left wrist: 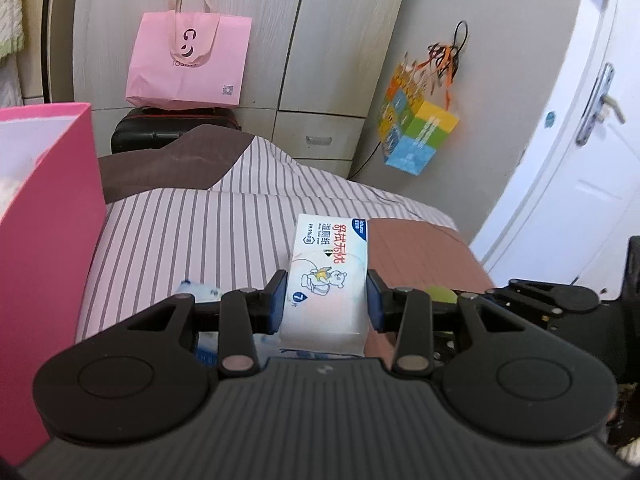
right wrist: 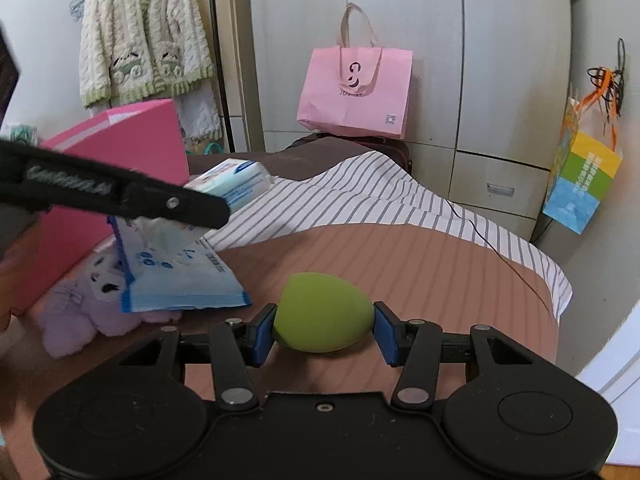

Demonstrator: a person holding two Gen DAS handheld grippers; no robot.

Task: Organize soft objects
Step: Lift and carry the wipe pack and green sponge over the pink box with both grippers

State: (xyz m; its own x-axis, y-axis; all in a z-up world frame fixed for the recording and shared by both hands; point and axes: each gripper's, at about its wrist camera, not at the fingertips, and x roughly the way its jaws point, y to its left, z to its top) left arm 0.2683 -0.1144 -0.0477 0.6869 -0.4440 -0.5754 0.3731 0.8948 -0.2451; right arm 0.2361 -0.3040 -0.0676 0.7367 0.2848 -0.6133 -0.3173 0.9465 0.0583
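My left gripper (left wrist: 326, 300) is shut on a white wet-wipes pack (left wrist: 328, 276) with a bear print, lifted over the striped bed cover (left wrist: 192, 232). In the right wrist view that pack (right wrist: 236, 178) shows at the tip of the left gripper's black arm, near the open pink box (right wrist: 132, 152). My right gripper (right wrist: 324, 332) is shut on a green egg-shaped sponge (right wrist: 324, 308), both blue pads pressing its sides, just above the brown cover. A blue tissue pack (right wrist: 180, 280) and a pale purple plush toy (right wrist: 76, 320) lie on the bed beside the box.
The pink box (left wrist: 52, 240) stands close at the left. Beyond the bed a pink paper bag (left wrist: 188, 64) sits on a black suitcase (left wrist: 160, 128) against the wardrobe. A colourful bag (left wrist: 416, 128) hangs on it. A white door (left wrist: 580, 160) is at the right.
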